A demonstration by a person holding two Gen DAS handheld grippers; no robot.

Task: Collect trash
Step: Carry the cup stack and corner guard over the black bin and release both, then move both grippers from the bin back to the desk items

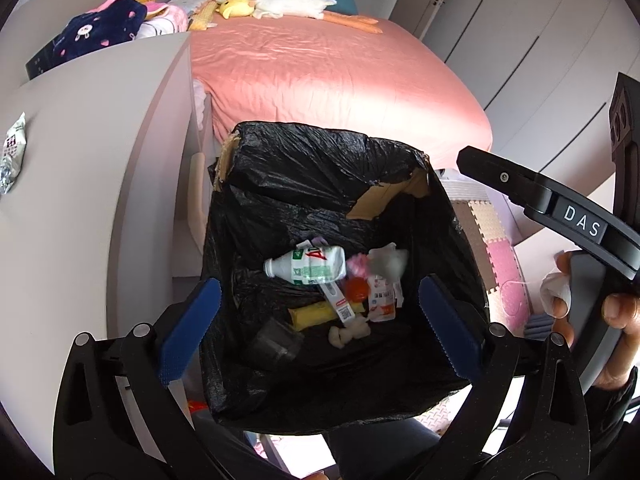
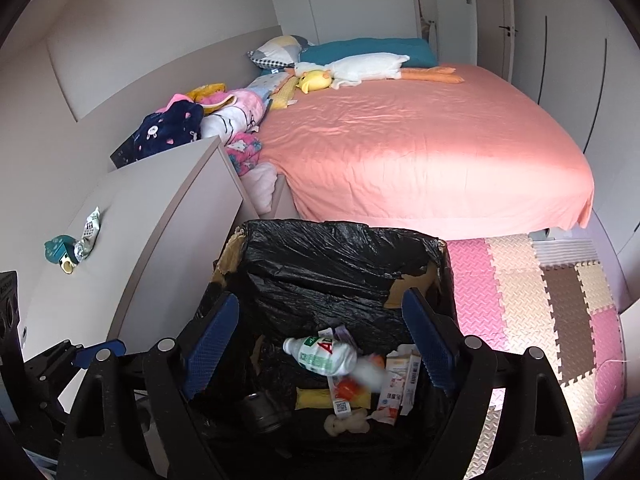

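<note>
Both hand-held grippers hang over a cardboard box lined with a black trash bag [image 1: 320,184] that stands on the floor at the foot corner of a bed with a pink sheet [image 1: 332,76]. The left hand-held gripper [image 1: 316,324] has its blue-padded fingers spread wide with nothing between them, and the right hand-held gripper [image 2: 320,344] is likewise spread wide and holds nothing; from the left wrist view its black body, marked DAS, shows at the right edge, gripped by the person's right hand [image 1: 616,320]. The collected trash lies at the bottom of the bag: a white plastic bottle with a green label [image 1: 308,266] on its side, a yellow wrapper [image 1: 312,316] below it, a small white carton with orange print [image 1: 382,298], an orange-red piece [image 1: 357,289], a crumpled white tissue [image 1: 348,332], a clear plastic cup [image 1: 276,342] lying on its side, and a blurred white shape [image 1: 390,262] near the carton. To the left of the box stands a pale cabinet whose top surface [image 2: 132,216] carries a crumpled silver-and-white wrapper [image 2: 89,236] and, touching it, a small teal pack [image 2: 60,250]. A white goose plush [image 2: 360,66] and a yellow duck plush [image 2: 314,80] lie near the pillows, and a heap of clothes [image 2: 192,120] sits along the bed's left side. Pink, cream and brown foam floor mats [image 2: 536,304] cover the floor to the right of the box.
</note>
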